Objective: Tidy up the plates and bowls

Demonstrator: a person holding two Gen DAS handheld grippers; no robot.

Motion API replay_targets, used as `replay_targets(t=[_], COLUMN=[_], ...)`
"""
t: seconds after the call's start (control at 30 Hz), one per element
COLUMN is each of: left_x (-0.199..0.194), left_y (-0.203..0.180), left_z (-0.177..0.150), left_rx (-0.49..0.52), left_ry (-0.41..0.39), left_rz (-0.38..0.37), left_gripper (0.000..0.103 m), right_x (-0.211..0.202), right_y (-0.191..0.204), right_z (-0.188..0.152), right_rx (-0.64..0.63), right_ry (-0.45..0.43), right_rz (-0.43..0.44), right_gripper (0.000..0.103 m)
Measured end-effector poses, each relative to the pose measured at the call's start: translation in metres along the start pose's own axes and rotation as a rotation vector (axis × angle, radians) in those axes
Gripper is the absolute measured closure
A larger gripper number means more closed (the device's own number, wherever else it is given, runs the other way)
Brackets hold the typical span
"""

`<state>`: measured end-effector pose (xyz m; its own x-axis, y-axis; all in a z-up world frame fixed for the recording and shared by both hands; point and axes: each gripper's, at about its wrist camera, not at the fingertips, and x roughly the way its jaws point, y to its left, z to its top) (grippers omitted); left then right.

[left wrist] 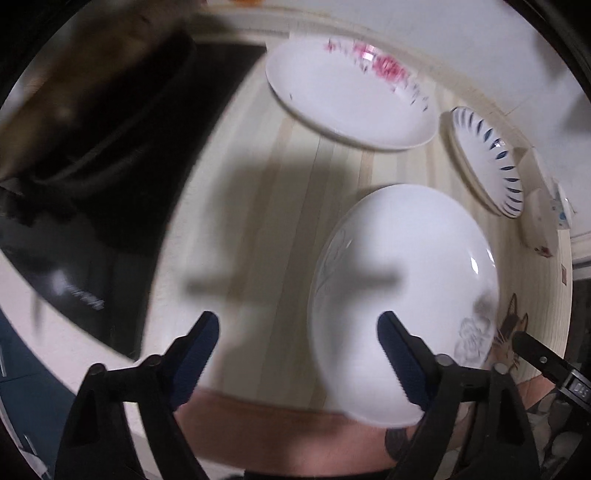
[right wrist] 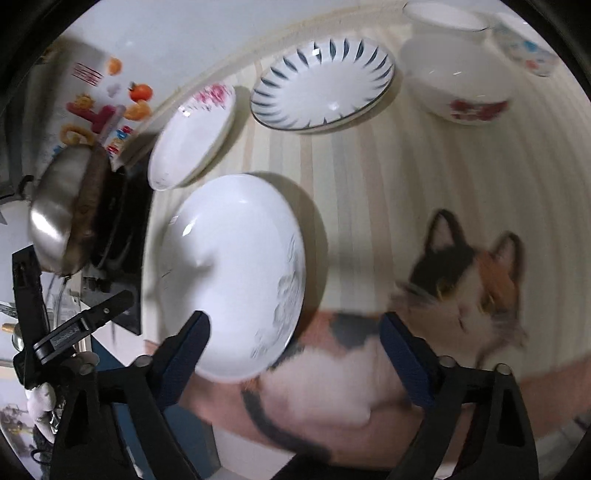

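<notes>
A: On the striped bench (right wrist: 369, 177), crockery lies spread out. Nearest sits a white plate with a grey flower (right wrist: 229, 273), flat, close to the near edge.

B: And the left tongs (left wrist: 297, 328)?

A: They hang above the bench, pointing steeply down, jaws apart and gripping nothing. One blue finger stands over bare bench, the other over that plate's left rim; whether it touches, I cannot tell.

B: The right tongs (right wrist: 293, 321)?

A: Also apart and empty, straddling the plate's right edge and a printed picture of a calico cat (right wrist: 461, 280) on the bench cover.

B: What lies farther off?

A: A pink-flowered plate (right wrist: 194, 136) just beyond the white one, to the left. Right of it, a plate with blue petal strokes (right wrist: 321, 88). Farther right, a white bowl with red flowers (right wrist: 458, 88), then a plain white bowl (right wrist: 443, 16) and a small blue-patterned bowl (right wrist: 526, 50) at the far edge.

B: Anything at the left end?

A: A steel pot (right wrist: 61, 210) over a black stove top (left wrist: 122, 184).
</notes>
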<state>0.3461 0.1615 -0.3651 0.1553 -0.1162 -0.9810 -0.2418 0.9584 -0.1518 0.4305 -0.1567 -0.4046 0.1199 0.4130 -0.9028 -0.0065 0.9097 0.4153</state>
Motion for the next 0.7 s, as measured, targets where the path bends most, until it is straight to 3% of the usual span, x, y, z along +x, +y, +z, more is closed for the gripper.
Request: replay_targets(t=[0.13, 0.2, 0.27, 0.37, 0.7], left_x=[0.022, 0.029, 0.033, 0.033, 0.024], left_y=[-0.008, -0.012, -0.014, -0.016, -0.028], left_z=[0.008, 0.012, 0.013, 0.013, 0.007], left_rx=[0.005, 0.021, 0.025, 0.021, 0.031], left_ry=[0.055, 0.069, 0.073, 0.071, 0.04], left_rz=[-0.033, -0.033, -0.035, -0.045, -0.001], left_gripper=[0.046, 0.052, 0.06, 0.071, 0.071], right_x=[0.035, 0.05, 0.061, 0.073, 0.069], right_y=[0.001, 0.006, 0.008, 0.01, 0.012], right_z=[0.027, 0.038, 0.042, 0.045, 0.047], right_rx=[-0.038, -0.061, -0.07, -0.087, -0.128], right_ry=[0.076, 0.105, 0.138, 0.167, 0.147], right_rz=[0.017, 0.02, 0.016, 0.009, 0.036], right_gripper=[0.037, 0.049, 0.069, 0.085, 0.087])
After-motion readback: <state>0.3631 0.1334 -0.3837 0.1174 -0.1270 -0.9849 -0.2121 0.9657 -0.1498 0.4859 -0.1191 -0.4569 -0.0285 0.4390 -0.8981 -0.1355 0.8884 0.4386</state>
